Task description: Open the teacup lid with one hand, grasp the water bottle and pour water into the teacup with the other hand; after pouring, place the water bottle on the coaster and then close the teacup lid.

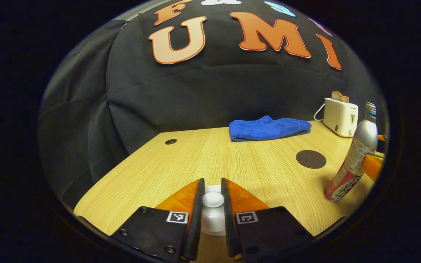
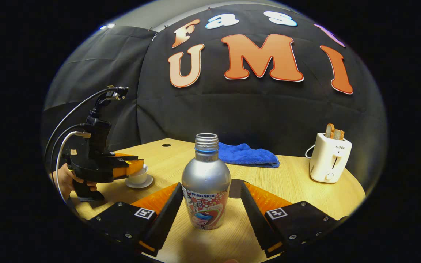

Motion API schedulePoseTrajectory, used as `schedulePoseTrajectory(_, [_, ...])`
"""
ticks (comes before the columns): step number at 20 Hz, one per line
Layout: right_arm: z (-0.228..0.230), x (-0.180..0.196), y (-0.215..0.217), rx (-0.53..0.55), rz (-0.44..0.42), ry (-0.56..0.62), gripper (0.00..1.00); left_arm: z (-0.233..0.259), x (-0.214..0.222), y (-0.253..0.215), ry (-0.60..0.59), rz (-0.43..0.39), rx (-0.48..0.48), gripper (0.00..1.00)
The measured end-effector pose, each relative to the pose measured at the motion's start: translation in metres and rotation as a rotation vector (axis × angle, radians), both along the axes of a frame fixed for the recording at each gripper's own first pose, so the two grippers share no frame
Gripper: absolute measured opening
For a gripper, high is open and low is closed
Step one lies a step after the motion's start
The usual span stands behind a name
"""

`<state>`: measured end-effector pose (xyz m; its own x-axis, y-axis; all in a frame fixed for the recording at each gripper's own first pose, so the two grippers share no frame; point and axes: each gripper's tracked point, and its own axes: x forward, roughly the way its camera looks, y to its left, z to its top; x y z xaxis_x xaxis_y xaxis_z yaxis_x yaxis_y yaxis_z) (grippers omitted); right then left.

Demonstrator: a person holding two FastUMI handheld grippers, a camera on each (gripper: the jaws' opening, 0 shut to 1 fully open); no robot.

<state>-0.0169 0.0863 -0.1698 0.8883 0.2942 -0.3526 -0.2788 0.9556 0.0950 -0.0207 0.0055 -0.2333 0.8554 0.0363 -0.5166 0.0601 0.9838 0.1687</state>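
A white teacup (image 2: 137, 177) stands on its saucer at the table's left side. Its white lid (image 1: 213, 200) has a round knob, and my left gripper (image 1: 212, 180) is shut on that knob, the lid still sitting on the cup. The silver water bottle (image 2: 206, 190), uncapped and upright, stands between the fingers of my right gripper (image 2: 211, 184), which is open with a gap on each side. The bottle (image 1: 353, 160) also stands at the right in the left gripper view. A dark round coaster (image 1: 311, 159) lies flat just beyond it.
A blue cloth (image 1: 269, 128) lies at the back of the wooden table (image 1: 203, 157). A white toaster (image 2: 329, 157) with bread stands at the back right. A hand (image 2: 64, 177) holds the left gripper (image 2: 122, 166) at the table's left edge, cables rising behind it.
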Motion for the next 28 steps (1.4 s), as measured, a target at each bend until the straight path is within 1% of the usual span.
schedulePoseTrajectory(1, [-0.001,0.001,0.001,0.0,0.001,0.002,0.95,-0.002,0.0,0.002,-0.006,0.004,-0.006,0.34])
schedulePoseTrajectory(3, [-0.004,0.002,0.002,-0.008,0.003,0.012,0.95,0.0,0.0,0.0,-0.01,0.0,-0.013,0.27])
schedulePoseTrajectory(6, [-0.014,0.004,0.005,-0.037,0.01,0.041,0.95,0.007,0.001,0.001,-0.041,0.007,-0.025,0.27])
schedulePoseTrajectory(9, [-0.023,0.004,0.009,-0.044,0.019,0.07,0.95,0.02,0.005,0.002,-0.085,0.007,-0.03,0.27])
schedulePoseTrajectory(10, [-0.026,0.004,0.011,-0.041,0.019,0.083,0.95,0.024,0.005,0.002,-0.098,0.007,-0.031,0.24])
schedulePoseTrajectory(11, [-0.029,0.004,0.013,-0.039,0.02,0.098,0.95,0.029,0.006,0.003,-0.114,0.007,-0.033,0.27])
schedulePoseTrajectory(13, [-0.037,0.002,0.017,-0.039,0.024,0.14,0.94,0.041,0.009,0.007,-0.152,0.013,-0.028,0.27])
schedulePoseTrajectory(15, [-0.04,0.001,0.018,-0.056,0.022,0.159,0.92,0.049,0.008,0.014,-0.175,0.017,-0.026,0.27])
schedulePoseTrajectory(17, [-0.038,0.002,0.021,-0.072,0.026,0.163,0.83,0.055,0.007,0.02,-0.185,0.024,-0.029,0.27])
schedulePoseTrajectory(18, [-0.037,0.002,0.023,-0.078,0.032,0.166,0.81,0.058,0.005,0.024,-0.194,0.032,-0.034,0.27])
schedulePoseTrajectory(19, [-0.036,0.002,0.026,-0.094,0.041,0.166,0.8,0.06,0.004,0.029,-0.198,0.037,-0.033,0.24])
schedulePoseTrajectory(20, [-0.033,0.003,0.028,-0.115,0.045,0.16,0.8,0.062,0.004,0.036,-0.206,0.047,-0.023,0.27])
schedulePoseTrajectory(24, [-0.018,0.014,0.033,-0.322,0.086,0.09,0.8,0.068,-0.005,0.065,-0.218,0.08,-0.007,0.27])
schedulePoseTrajectory(28, [-0.011,0.03,0.04,-0.449,0.118,0.063,0.79,0.073,-0.01,0.088,-0.231,0.11,-0.002,0.27])
